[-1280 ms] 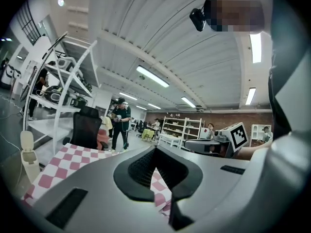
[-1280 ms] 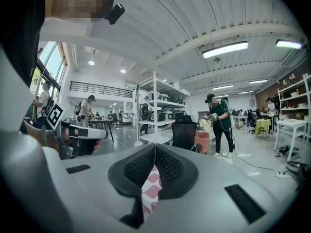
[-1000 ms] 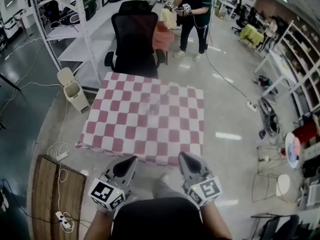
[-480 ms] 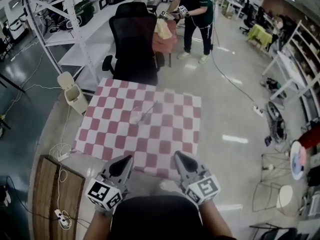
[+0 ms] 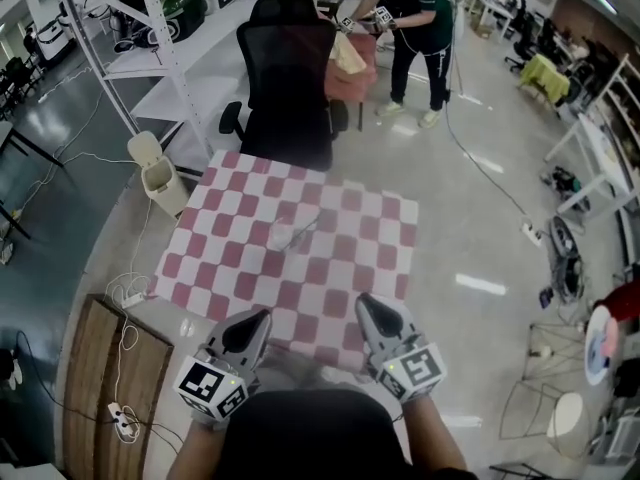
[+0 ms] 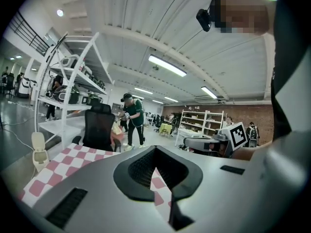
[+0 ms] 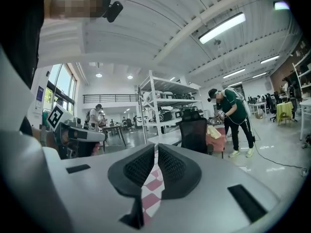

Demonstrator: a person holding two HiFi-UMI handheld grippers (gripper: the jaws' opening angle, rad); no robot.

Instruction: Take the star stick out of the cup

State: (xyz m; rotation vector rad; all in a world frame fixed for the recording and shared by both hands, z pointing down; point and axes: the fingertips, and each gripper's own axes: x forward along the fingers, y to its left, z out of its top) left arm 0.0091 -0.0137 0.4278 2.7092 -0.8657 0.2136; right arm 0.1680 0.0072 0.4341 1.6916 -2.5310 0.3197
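Left gripper (image 5: 262,315): fingers together, nothing between them. Right gripper (image 5: 362,301): fingers pressed shut, also empty. Both hover over the near edge of the tabletop (image 5: 225,268), side by side and apart from each other, tips pointing toward its middle. The tabletop has a red-and-white checked cloth. A clear cup (image 5: 282,236) sits about mid-tabletop, well apart from both grippers. The star stick (image 5: 307,224) is in the cup, slanting out toward the tabletop's far right; the star end is too small to make out. A black office chair (image 5: 290,78) stands at the tabletop's far edge. A small lidded bin (image 5: 160,176) is on the floor off its far-left corner. A person (image 5: 418,18) stands beyond the far side.
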